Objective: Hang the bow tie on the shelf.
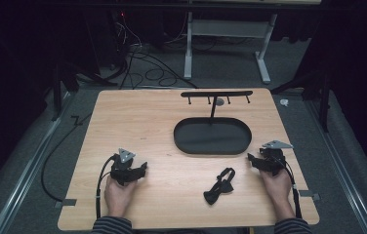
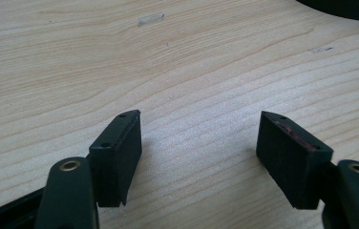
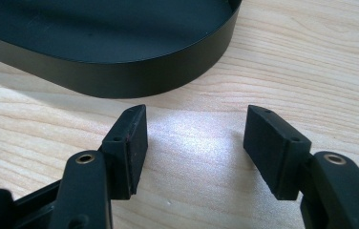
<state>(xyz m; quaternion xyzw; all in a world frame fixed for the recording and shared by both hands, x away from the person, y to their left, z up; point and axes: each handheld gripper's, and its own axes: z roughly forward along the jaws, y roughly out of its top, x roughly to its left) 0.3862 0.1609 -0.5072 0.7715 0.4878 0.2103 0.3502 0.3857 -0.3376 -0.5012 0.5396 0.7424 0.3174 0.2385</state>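
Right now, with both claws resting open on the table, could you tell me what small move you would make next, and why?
Probably bring the right claw back and inward toward the black strap. It is the only loose item on the table, it lies nearer that claw than the left claw, and both are open and holding nothing. The oval tray and hook stand look like its destination.

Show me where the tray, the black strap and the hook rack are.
tray (image 1: 186,141): high view, left rim.
strap (image 1: 219,186): high view, middle of the bundle.
rack (image 1: 216,93): high view, top bar.
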